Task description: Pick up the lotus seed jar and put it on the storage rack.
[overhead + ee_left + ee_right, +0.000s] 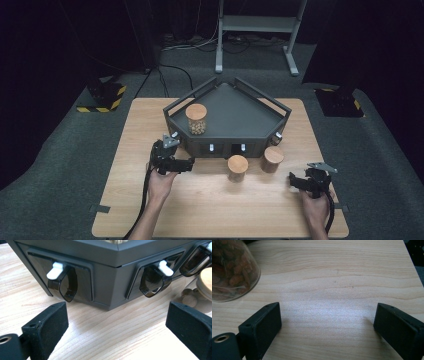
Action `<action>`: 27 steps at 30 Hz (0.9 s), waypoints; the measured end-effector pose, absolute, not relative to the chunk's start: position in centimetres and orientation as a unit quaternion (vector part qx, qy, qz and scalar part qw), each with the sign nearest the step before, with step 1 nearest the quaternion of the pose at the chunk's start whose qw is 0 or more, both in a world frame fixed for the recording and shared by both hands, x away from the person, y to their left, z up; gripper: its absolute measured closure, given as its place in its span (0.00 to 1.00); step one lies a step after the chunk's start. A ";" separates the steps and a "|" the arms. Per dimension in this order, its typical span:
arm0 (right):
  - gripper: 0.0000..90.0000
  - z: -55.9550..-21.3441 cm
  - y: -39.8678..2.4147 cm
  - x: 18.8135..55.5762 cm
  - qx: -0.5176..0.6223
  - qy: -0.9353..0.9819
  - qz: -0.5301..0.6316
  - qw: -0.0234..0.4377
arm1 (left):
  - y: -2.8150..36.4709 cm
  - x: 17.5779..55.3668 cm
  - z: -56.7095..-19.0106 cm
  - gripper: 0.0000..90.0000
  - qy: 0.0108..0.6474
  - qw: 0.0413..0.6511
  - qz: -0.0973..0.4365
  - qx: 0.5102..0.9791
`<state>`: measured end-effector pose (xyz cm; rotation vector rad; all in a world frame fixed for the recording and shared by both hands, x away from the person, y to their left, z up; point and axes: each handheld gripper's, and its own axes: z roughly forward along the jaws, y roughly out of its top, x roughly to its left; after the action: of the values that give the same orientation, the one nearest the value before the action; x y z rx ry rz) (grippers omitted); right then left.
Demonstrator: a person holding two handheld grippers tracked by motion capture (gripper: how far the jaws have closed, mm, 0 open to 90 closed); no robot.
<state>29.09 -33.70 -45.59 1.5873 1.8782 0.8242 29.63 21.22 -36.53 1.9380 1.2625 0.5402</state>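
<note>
Jar (237, 168) glass, wooden lid: rigid, smooth, breakable; grip mid-body | left hand-held gripper (187, 164) released | right hand-held gripper (292, 181) released, resting on bench (210, 210)

Dark room around your table

You have grey carpet (60, 150), black curtains (70, 35), a grey metal stand (257, 25) behind, floor cables (170, 75), and hazard-striped bases (102, 95) flanking the wooden table (210, 210).

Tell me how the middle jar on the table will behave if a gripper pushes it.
The middle jar stands upright and looks tall for its base, so a high push may tip it. Its clear wall looks smooth, perhaps slippery. Tipped over, its round body would probably roll on the table.
</note>
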 end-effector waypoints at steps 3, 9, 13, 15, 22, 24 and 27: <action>0.08 -45.6 -33.7 29.1 0.589 0.697 0.306 0.271 | 21.1 29.5 -36.8 0.05 0.494 0.372 0.212 0.757; 0.08 -45.6 -33.7 29.1 0.589 0.697 0.306 0.271 | 21.0 29.5 -37.2 0.05 0.496 0.371 0.210 0.756; 0.08 -45.6 -33.7 29.1 0.589 0.697 0.306 0.271 | 21.0 29.4 -37.6 0.05 0.497 0.371 0.211 0.755; 0.08 -45.6 -33.7 29.1 0.589 0.697 0.306 0.271 | 21.0 29.3 -37.8 0.05 0.497 0.370 0.212 0.755; 0.08 -45.6 -33.7 29.1 0.589 0.697 0.306 0.271 | 20.8 29.2 -38.8 0.05 0.503 0.365 0.212 0.754; 0.08 -45.6 -33.7 29.1 0.589 0.697 0.306 0.271 | 20.8 29.3 -39.1 0.05 0.505 0.363 0.211 0.754; 0.08 -45.6 -33.7 29.1 0.589 0.697 0.306 0.271 | 20.7 29.3 -39.4 0.04 0.505 0.359 0.210 0.756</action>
<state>29.08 -33.69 -45.58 1.5872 1.8783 0.8239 29.28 20.66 -39.38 1.9510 1.3027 0.5423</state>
